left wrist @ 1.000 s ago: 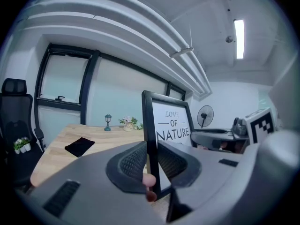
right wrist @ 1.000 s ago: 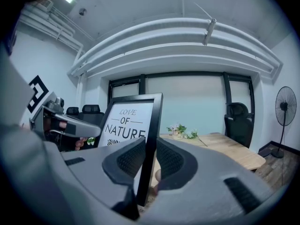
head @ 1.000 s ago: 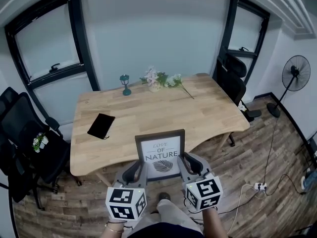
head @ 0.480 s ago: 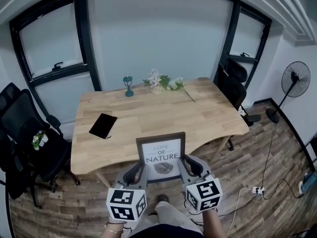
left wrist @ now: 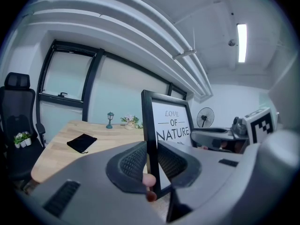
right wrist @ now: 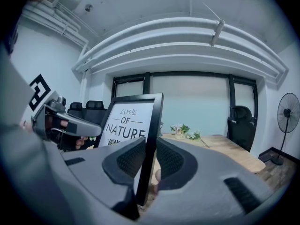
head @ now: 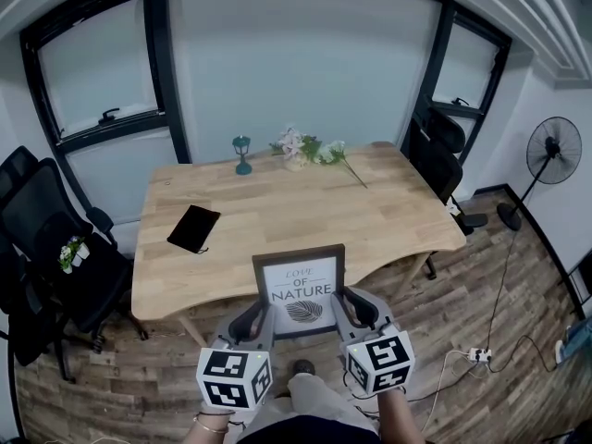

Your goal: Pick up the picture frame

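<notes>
The head camera looks forward and steeply down from above the person, taking in the whole counter (head: 305,215) and the windows (head: 97,67) behind it. The cameras on the left gripper (left wrist: 151,158) and right gripper (right wrist: 150,161) sit just behind their jaws, looking across the counter toward the same windows. Each catches the other gripper, and all three share the picture frame (head: 299,289)

The light wooden desk (head: 305,215) carries three things. A flat black pouch (head: 193,228) lies near its left edge. At the far edge a small teal lantern (head: 242,154) stands upright, and just beside it lies a sprig of flowers (head: 310,149).
</notes>
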Available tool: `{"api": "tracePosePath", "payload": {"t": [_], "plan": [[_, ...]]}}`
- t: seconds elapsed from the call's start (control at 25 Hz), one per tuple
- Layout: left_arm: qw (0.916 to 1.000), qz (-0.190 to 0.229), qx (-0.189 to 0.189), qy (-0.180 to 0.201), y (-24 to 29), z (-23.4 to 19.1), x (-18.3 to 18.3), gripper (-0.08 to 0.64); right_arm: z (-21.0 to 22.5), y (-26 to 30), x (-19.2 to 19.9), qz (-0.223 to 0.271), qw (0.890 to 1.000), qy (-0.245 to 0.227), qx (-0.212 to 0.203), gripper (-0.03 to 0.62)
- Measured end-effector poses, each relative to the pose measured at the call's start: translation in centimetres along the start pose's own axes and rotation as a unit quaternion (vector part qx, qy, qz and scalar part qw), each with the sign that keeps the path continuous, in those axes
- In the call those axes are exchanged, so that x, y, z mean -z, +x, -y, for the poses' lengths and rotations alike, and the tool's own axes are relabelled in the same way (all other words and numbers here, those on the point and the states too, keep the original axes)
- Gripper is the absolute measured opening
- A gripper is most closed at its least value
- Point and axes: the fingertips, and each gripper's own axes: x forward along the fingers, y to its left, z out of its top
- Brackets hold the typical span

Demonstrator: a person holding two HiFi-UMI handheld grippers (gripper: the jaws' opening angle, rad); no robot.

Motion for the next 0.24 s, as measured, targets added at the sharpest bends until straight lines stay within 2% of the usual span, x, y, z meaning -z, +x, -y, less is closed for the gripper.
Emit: {"api": "tracePosePath", "payload": {"t": [0.24], "plan": [[1.0000, -0.002, 0.006, 0.003, 0.31, 0.33, -0.22, 0.064, 0.45, -0.08, -0.12, 0.002, 1.000, 0.003, 0.003, 0.072]]}}
